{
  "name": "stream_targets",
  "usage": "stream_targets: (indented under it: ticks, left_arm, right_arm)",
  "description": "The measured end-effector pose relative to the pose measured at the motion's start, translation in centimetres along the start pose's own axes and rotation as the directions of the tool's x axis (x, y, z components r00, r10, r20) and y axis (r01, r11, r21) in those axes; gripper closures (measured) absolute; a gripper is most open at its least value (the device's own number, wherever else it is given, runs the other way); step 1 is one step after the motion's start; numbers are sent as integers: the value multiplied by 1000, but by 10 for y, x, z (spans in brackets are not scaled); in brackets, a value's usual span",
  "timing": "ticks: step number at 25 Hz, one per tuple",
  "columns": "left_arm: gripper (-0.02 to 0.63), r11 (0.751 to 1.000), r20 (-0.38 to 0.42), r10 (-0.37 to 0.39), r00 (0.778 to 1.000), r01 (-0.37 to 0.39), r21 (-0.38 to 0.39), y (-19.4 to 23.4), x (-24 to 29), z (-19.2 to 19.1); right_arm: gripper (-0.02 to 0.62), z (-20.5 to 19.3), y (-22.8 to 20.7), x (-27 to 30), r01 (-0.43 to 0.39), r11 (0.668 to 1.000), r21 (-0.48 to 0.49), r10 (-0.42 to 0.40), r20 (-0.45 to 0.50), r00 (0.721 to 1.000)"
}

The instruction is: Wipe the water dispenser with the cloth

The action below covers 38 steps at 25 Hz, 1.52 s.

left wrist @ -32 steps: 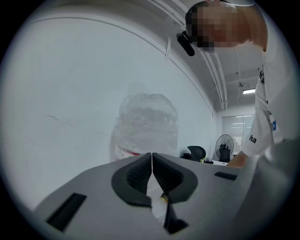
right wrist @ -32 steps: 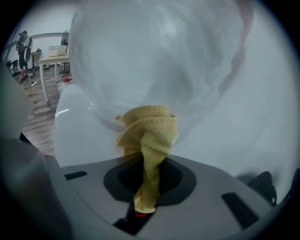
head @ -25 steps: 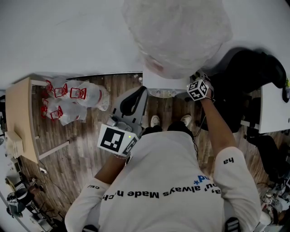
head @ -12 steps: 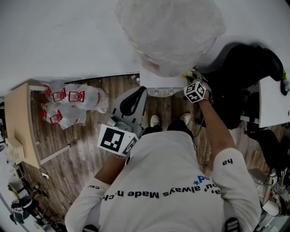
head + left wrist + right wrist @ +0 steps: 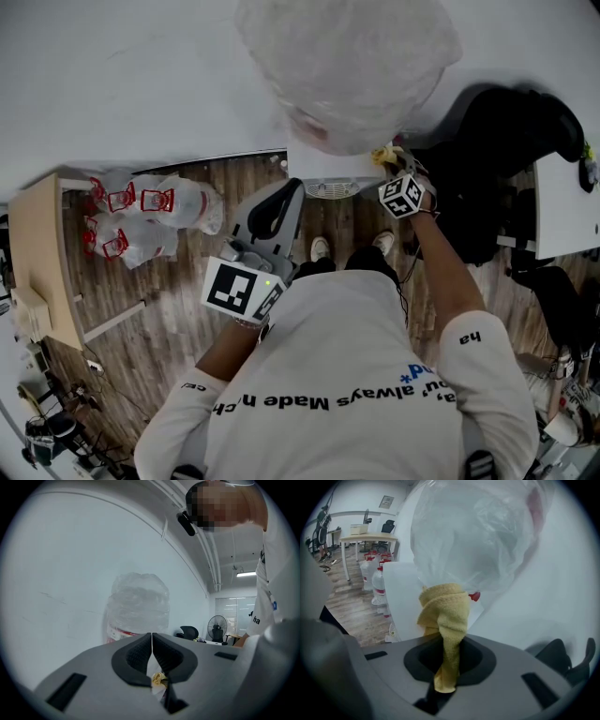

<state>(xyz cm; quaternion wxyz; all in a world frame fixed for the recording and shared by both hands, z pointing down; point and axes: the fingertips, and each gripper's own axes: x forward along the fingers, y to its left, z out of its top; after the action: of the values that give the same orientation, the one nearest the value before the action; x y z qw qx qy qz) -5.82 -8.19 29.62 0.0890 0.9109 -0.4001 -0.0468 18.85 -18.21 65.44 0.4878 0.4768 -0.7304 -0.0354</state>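
The water dispenser (image 5: pixel 323 167) is a white cabinet carrying a big plastic-wrapped bottle (image 5: pixel 347 66). My right gripper (image 5: pixel 389 161) is shut on the yellow cloth (image 5: pixel 382 155) at the dispenser's top right corner, just under the bottle. In the right gripper view the bunched cloth (image 5: pixel 443 616) sticks out of the right gripper (image 5: pixel 449 653) against the white cabinet (image 5: pixel 401 602) and the bottle (image 5: pixel 478 536). My left gripper (image 5: pixel 272 211) is shut on nothing and hangs in front of my chest, short of the dispenser. In its own view the left gripper (image 5: pixel 152 651) points at the bottle (image 5: pixel 138 604).
Several spare water bottles with red handles (image 5: pixel 141 211) lie on the wood floor at left, beside a wooden table (image 5: pixel 37 253). A black office chair (image 5: pixel 506 141) and a white desk (image 5: pixel 562 225) stand close to the right. A white wall is behind the dispenser.
My right gripper has shifted slightly at the dispenser's top right corner, and the yellow cloth now shows beside the bottle. The left gripper has not moved.
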Motion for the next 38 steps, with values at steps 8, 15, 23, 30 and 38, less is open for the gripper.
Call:
stream_targets:
  ticks: [8,15,23,30,38]
  left_arm:
    - [580,1000,-3,-13,1000,13,-4,-5,-4,-2]
    - [580,1000,-5,-23,1000,23,-2,-10,-2,-4]
    - [580,1000,0,-29,1000,29,-1,-12,-4,-2]
    - [580,1000,0,-29,1000,29,-1,-14,-5,-2]
    - [580,1000,-1,-15,1000,15,2,-9,-9,-3]
  right_arm:
    - [555,-5,11,-11,6,1000,10,-6,3,1000]
    - [555,-11,19,-20,11,1000,19,-11,8,1000]
    - [555,-14,25,-27,19,999,31,-19,7,1000]
    - [554,-20,33,-34,29,999,28,-29,4,1000]
    - [538,-13,31,-52,47,980,194,-51,15,999]
